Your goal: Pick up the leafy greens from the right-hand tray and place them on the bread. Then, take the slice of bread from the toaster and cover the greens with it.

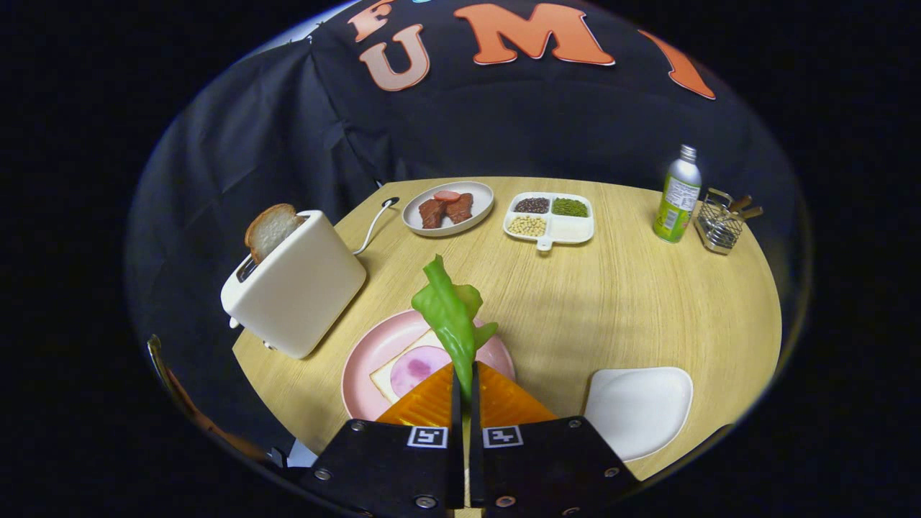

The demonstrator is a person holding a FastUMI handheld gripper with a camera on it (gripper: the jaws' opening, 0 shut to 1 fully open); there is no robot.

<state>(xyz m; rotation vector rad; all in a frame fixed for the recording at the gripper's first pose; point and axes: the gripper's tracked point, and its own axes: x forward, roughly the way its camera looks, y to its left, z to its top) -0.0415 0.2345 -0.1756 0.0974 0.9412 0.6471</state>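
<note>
My gripper (464, 385) is shut on the leafy greens (452, 316), which stick up from between the fingers. Below them lies a pink plate (367, 356) with a slice of bread (385, 380) topped by a round of ham (417, 365); the fingers hide part of it. To the left stands a white toaster (298, 284) with a slice of bread (270, 229) poking out of its slot. A white tray (640, 406) lies to the right of the fingers, bare.
At the far side of the round wooden table (633, 302) sit a plate of meat (447, 207), a divided dish of beans (550, 216), a green bottle (676, 196) and a wire caddy (722, 221). The toaster's cord (374, 219) runs back.
</note>
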